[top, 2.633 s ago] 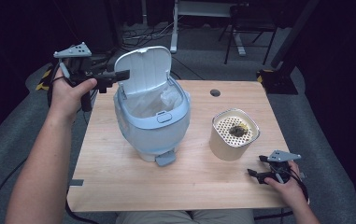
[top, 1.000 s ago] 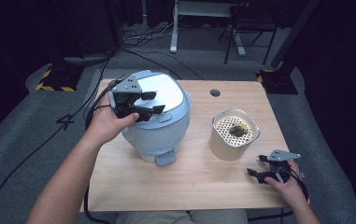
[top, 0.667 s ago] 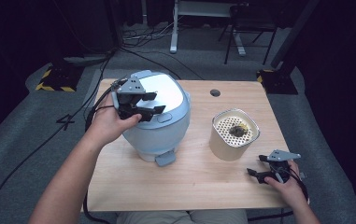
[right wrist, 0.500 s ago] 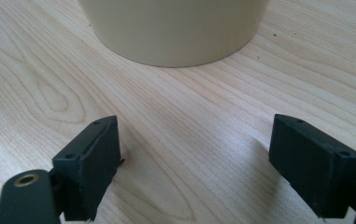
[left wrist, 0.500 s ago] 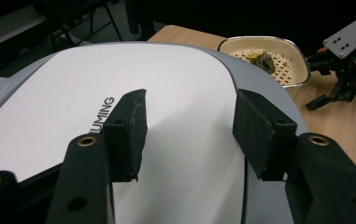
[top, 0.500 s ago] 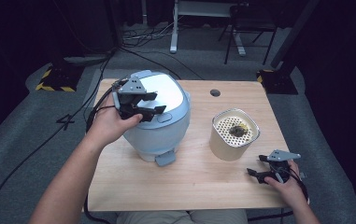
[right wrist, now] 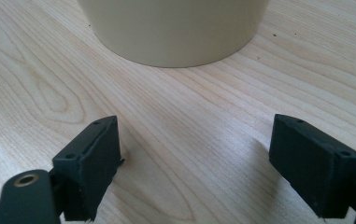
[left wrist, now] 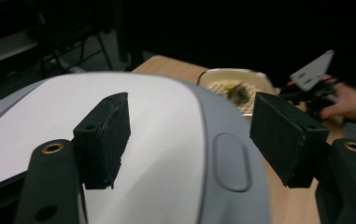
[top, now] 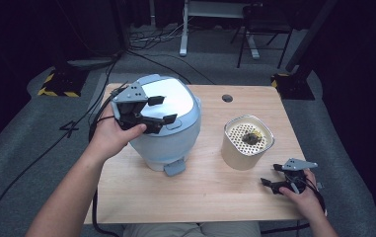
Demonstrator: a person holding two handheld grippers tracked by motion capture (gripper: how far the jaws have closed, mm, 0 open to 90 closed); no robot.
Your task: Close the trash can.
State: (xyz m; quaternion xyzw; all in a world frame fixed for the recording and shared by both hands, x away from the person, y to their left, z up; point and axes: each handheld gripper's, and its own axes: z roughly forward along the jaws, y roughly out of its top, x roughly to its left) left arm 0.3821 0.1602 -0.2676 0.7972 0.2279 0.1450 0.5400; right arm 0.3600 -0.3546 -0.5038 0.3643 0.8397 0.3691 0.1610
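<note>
Between the left gripper's just-opening, released jaws sits the cooker lid: smooth, slippery, rigid-looking; better grasped at its latch button.

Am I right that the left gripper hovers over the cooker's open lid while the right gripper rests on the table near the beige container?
Not quite: the lid is shut, as the high view shows. The left gripper does hover over it, jaws apart and just opened wider with nothing between them, and the right gripper rests on the table near the beige container.
</note>
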